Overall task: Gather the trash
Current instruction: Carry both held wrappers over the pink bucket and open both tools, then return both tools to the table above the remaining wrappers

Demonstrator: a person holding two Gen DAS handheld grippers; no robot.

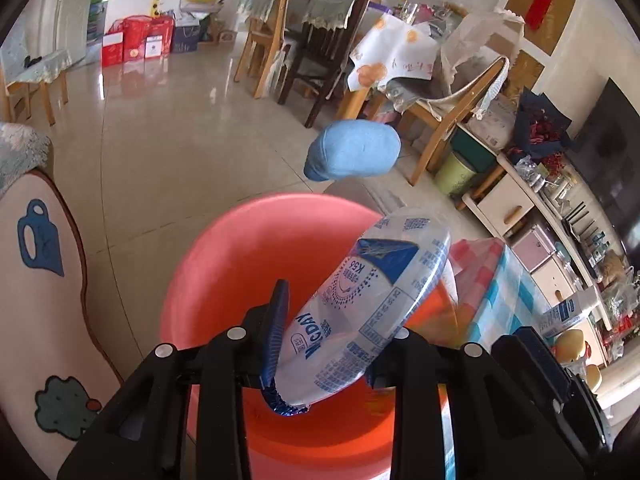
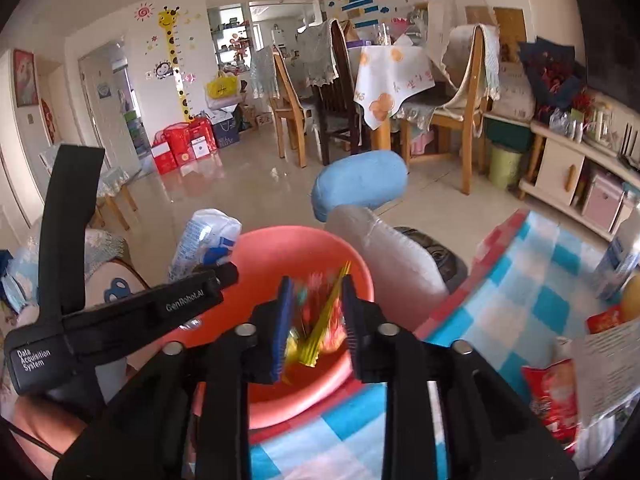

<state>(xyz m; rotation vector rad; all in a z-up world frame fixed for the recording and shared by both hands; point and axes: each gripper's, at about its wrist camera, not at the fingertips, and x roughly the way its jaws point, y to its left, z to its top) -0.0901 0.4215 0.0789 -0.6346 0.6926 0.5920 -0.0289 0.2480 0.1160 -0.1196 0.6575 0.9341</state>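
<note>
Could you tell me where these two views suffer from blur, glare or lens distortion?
Left wrist view: sharp overall; the white wrapper reads clearly, window glare streaks the tiled floor, and fisheye bending curves the room toward dark corners. Right wrist view: the colourful wrappers between the right gripper jaws are motion-blurred over the red basin, while the background stays crisp; edges vignette likewise.

Wrappers (image 2: 316, 328) btwn right claw (image 2: 316, 316) blurred; basin (image 1: 224, 264) partly hidden.
</note>
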